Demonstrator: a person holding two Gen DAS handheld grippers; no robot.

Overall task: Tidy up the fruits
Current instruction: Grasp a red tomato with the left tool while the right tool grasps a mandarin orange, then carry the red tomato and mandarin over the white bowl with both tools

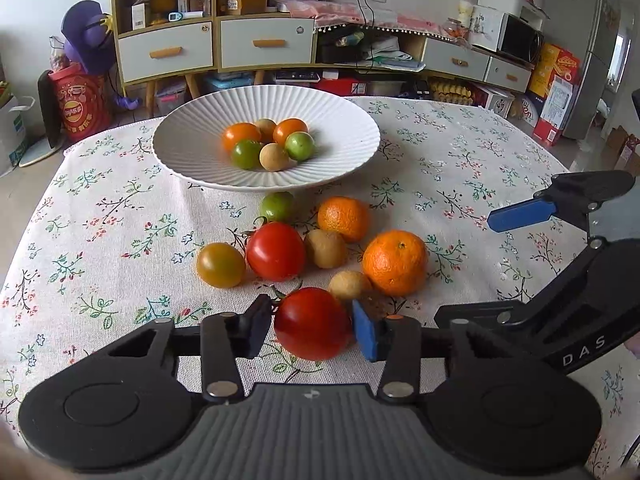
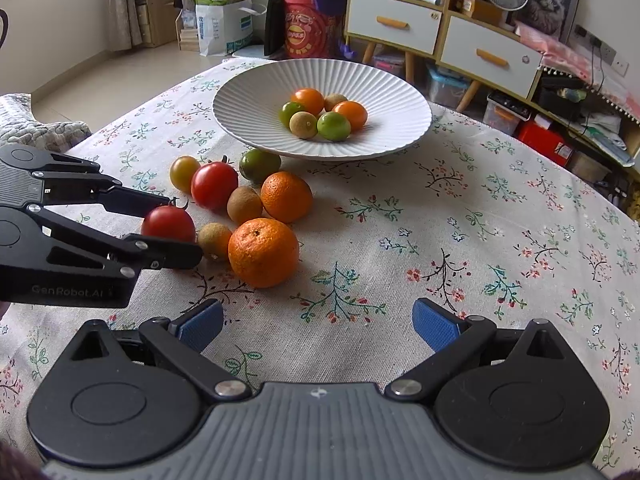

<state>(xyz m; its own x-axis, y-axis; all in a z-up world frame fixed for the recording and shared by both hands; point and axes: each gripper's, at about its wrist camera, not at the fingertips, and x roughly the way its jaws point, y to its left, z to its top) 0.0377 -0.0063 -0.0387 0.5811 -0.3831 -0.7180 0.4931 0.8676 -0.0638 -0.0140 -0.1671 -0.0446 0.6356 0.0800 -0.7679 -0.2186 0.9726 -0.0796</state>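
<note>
Now left gripper [image 1: 313,330] jaws pinch the red tomato [image 1: 312,323]; white bowl [image 1: 192,160] lies straight ahead. Right gripper [image 2: 318,326] jaws spread, empty.

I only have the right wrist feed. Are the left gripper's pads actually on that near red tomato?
Observer: Yes. In the left wrist view both pads flank the red tomato, touching its sides; the left gripper looks shut on it.
Operator: Anything crowding it?
Observer: A small tan fruit sits right behind the blue pad.
Operator: Where is my right gripper?
Observer: The right gripper is open, off to the tomato's right.
</note>
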